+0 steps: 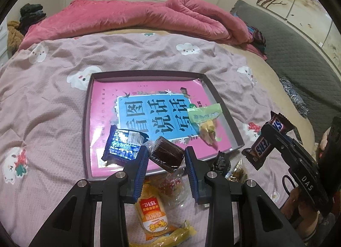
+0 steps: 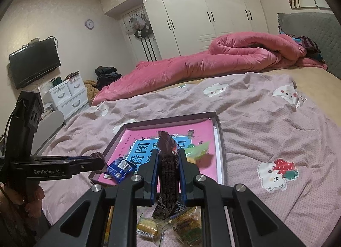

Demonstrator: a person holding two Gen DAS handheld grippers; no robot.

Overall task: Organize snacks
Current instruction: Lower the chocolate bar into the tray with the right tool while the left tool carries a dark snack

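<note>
Clearly, both tongs were loaded and bound for the tray [image 1: 226,106] when I looked. On the left, my left gripper [image 1: 166,157] pinched a small dark brown cake [image 1: 167,154] in clear wrap, its blue pads [image 1: 142,166] pressed to either end, hanging just above the tray's near rim. Below and to the left of it in the tray lay a blue wrapped biscuit [image 1: 124,144], and toward the far right corner sat a green-and-yellow candy packet [image 1: 205,119], both resting on the pink book cover [image 1: 153,108] lining the bottom.

To finish this step well, I judged I should carry the cake a little farther in, over the bare pink patch between the biscuit and the candy, lower it, and only then spread the fingers, so it neither tipped over the rim nor landed on the biscuit.

Farther right, my right gripper [image 2: 168,172] was clamped on a Snickers bar [image 1: 268,138], held upright and still short of the tray's near-right corner. It wanted the open space on the right side, and the two tongs sat near enough that I thought it wiser to set one down at a time.

Near me, outside the tray, an orange packet [image 1: 152,215] and several small wrapped sweets [image 2: 187,225] lay on the pink blanket [image 1: 53,97].
</note>
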